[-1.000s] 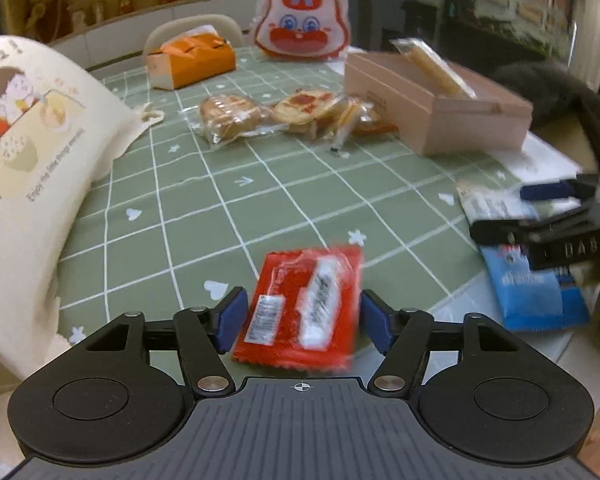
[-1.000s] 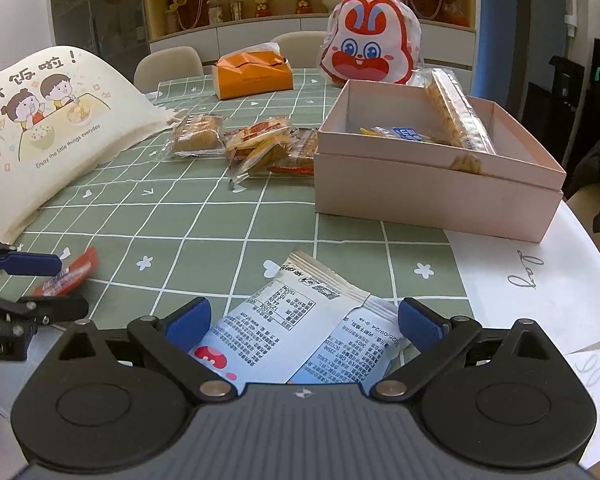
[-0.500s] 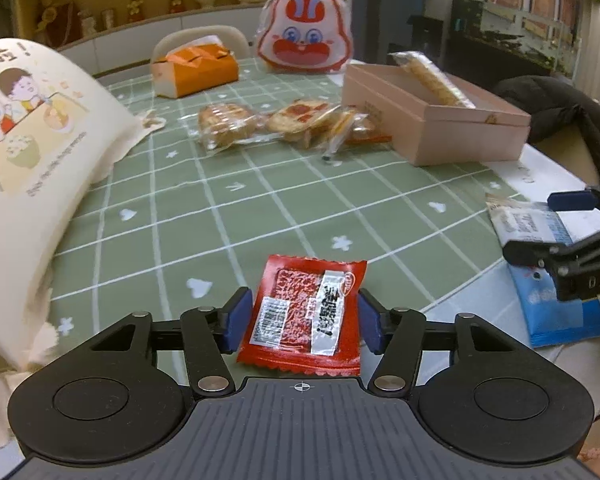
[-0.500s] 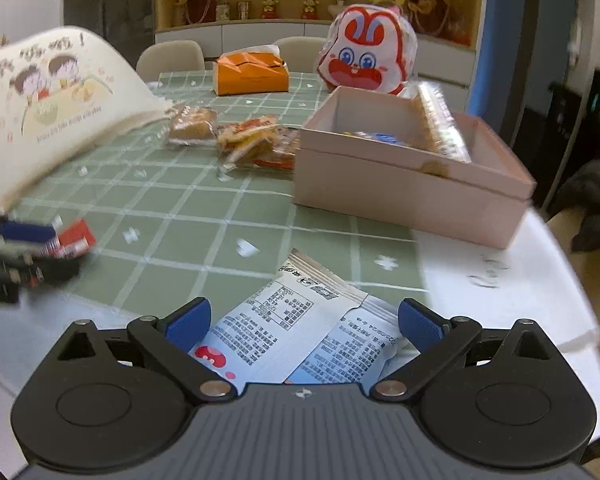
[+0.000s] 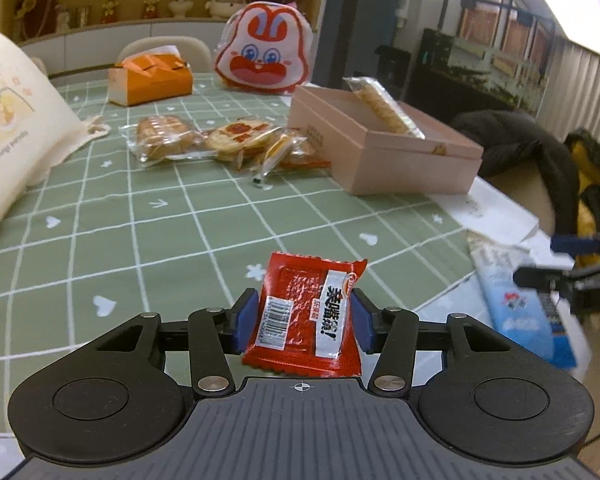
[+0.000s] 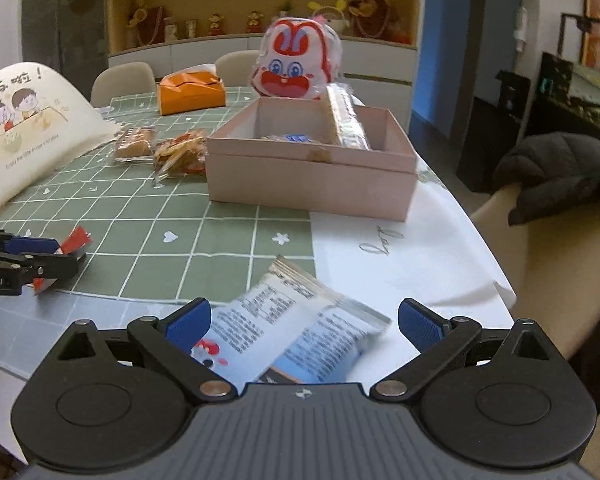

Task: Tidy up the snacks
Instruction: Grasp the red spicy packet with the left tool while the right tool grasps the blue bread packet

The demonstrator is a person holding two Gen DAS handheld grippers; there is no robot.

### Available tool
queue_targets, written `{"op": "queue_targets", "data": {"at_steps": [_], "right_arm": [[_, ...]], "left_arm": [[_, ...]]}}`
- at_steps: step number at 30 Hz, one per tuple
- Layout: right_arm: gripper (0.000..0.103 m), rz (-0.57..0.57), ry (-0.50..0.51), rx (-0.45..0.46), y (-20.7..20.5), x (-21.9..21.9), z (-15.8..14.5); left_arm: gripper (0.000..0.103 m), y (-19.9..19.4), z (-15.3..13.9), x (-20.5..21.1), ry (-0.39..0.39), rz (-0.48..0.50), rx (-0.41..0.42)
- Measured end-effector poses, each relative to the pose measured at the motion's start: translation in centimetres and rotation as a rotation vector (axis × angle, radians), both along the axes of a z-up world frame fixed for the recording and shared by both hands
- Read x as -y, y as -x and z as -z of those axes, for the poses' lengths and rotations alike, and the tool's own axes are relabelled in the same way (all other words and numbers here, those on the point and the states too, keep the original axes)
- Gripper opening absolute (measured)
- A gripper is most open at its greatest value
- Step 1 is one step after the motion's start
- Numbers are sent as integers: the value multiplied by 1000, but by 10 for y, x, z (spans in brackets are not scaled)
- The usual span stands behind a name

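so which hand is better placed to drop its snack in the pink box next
Probably the right. The right gripper faces the pink box straight ahead, blue-white packet between wide fingers. The left gripper, shut on the red packet, sits farther away with the box off to its right.

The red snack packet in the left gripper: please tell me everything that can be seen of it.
The red snack packet is a small, flat, glossy foil pouch with crimped ends, a white barcode label and a white strip with dark characters. It is held between the blue pads of the left gripper, which press on its two sides. It looks sealed.
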State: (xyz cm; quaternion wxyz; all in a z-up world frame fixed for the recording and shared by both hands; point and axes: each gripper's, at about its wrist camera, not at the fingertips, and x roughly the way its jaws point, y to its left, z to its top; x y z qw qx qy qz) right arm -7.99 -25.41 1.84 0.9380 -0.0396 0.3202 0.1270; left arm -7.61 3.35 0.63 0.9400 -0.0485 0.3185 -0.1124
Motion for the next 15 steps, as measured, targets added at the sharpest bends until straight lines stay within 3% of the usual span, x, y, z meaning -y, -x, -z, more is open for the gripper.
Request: {"op": "queue_targets", "data": {"at_steps": [5,9,15], "right_arm": [[100,49,-45,-119,2,2,1],[100,2,-103,-219,1,-7,6],[102,-20,-4,-168,-10,-55,14]], "left_arm": [[54,-7,0,9,24,-28,10],[55,-8,1,9,32,-28,11],[56,-5,2,12,15,-26,15]]}}
